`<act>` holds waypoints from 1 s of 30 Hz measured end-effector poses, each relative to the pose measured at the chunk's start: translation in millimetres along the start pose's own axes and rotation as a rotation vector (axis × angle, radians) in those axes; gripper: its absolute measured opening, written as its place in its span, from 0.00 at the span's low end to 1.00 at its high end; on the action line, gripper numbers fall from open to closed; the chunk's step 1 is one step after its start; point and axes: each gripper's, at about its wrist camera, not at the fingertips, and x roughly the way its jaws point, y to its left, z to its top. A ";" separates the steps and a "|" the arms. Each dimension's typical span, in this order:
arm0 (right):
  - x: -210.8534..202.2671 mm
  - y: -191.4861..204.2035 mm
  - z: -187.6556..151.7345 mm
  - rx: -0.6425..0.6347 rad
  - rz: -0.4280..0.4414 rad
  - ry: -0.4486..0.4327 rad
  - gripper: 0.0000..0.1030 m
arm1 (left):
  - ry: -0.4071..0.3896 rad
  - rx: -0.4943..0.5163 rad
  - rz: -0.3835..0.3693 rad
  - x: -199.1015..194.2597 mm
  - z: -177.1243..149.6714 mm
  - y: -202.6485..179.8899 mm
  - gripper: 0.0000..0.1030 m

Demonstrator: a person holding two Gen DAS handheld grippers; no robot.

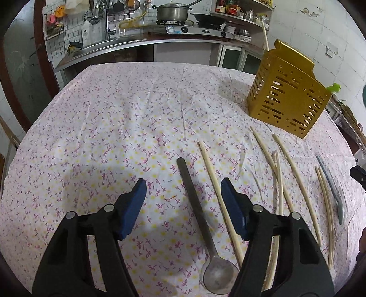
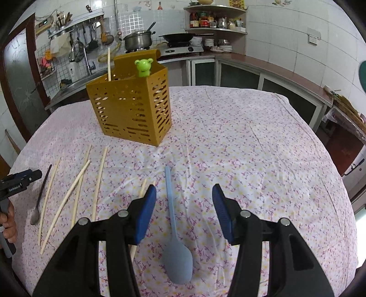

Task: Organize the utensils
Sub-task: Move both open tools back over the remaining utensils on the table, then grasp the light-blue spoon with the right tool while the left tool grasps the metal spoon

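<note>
A metal spoon (image 1: pixel 194 205) lies on the flowered cloth, its handle running between the blue fingers of my left gripper (image 1: pixel 183 182), which is open and not touching it. A chopstick (image 1: pixel 219 198) lies just inside the right finger. In the right wrist view a light blue spoon (image 2: pixel 175 228) lies between the spread fingers of my right gripper (image 2: pixel 184 189), also open. Several loose chopsticks (image 2: pixel 80 182) are scattered left of it. The gold slotted holder (image 2: pixel 130 109) stands upright behind, with one chopstick (image 2: pixel 109 64) and a green frog-topped utensil (image 2: pixel 143 67) in it.
The holder (image 1: pixel 288 96) stands at the table's far right in the left wrist view. Behind the table runs a kitchen counter with a sink (image 1: pixel 107 43), a pot on a stove (image 1: pixel 172 12) and a wok. A hand (image 2: pixel 9 224) holds the left gripper at the left edge.
</note>
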 end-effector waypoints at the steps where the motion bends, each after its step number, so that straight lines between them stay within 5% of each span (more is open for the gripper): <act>1: 3.3 2.0 1.5 -0.010 0.003 0.008 0.49 | 0.004 -0.004 -0.003 1.7 0.5 0.4 0.62; 5: 24.0 7.1 7.2 -0.011 0.028 0.054 0.48 | 0.026 -0.016 -0.032 8.0 2.3 -0.8 0.54; 12: 61.2 23.5 18.3 -0.064 0.060 0.127 0.24 | 0.071 -0.006 -0.045 24.3 4.5 -8.9 0.39; 16: 83.1 26.8 20.7 -0.073 0.046 0.177 0.19 | 0.087 -0.009 -0.038 33.1 7.9 -8.8 0.31; 30: 101.2 27.3 21.9 -0.074 0.029 0.209 0.16 | 0.103 0.050 -0.013 51.0 18.9 -16.2 0.28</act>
